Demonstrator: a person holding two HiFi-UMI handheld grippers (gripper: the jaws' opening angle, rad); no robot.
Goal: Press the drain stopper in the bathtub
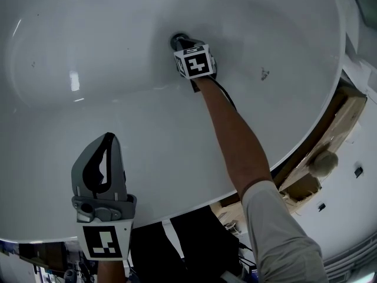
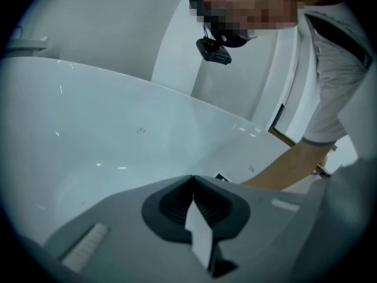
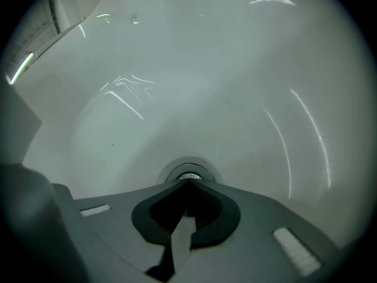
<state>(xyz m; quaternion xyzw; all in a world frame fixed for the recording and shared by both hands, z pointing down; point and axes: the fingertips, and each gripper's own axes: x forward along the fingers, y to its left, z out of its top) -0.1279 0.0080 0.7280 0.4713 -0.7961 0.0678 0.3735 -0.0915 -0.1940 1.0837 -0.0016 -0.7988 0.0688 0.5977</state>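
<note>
With its jaws shut tip to tip on nothing, probably to make one blunt pusher, the right claw (image 3: 188, 182) points at the drain stopper (image 3: 189, 173) in the bathtub (image 1: 82, 99) floor, while the left claw (image 1: 109, 140), also closed and empty, hangs clear near the rim.
</note>
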